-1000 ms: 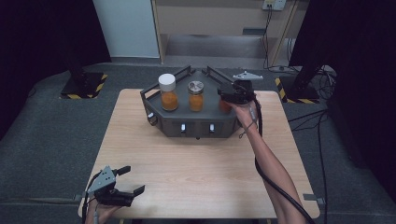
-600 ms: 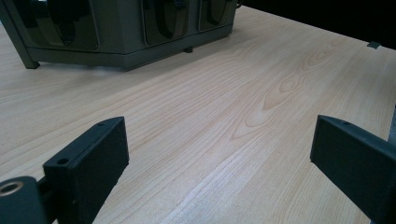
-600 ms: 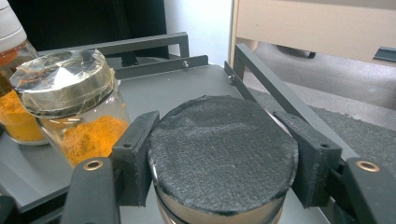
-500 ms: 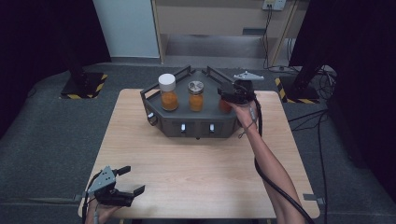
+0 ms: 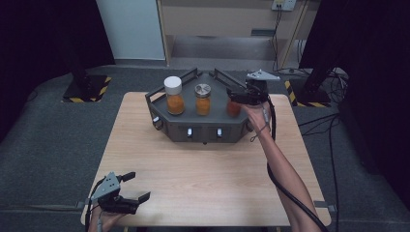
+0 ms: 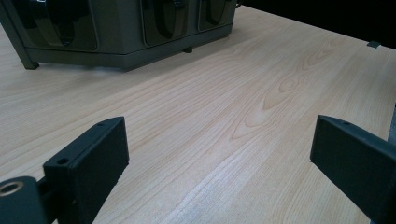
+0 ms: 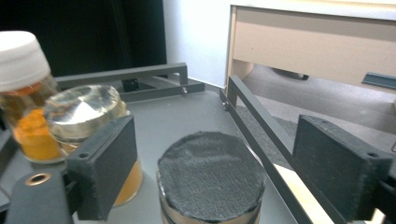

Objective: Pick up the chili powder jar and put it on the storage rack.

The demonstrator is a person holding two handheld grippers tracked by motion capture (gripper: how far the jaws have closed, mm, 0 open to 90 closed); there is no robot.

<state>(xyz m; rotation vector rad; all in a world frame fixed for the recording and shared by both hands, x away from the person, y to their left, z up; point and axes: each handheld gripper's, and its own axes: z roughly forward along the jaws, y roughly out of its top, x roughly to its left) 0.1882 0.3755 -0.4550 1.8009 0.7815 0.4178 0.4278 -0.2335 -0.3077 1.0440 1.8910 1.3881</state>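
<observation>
Nearest to us, our left gripper rests at the near left corner of the wooden table, its jaws standing wide apart with nothing but bare wood grain between them in the left gripper view. Well across the table, the dark grey railed tray sits at the far edge. At its right end our right gripper hangs over the dark-capped jar, whose orange contents show in the high view; the jaws have just been opening, and in the right gripper view they now stand on either side of the cap with a gap at each side, not pressing it. To the left of that jar stands the clear-lidded jar, and beyond it the white-capped jar, both holding orange powder.
</observation>
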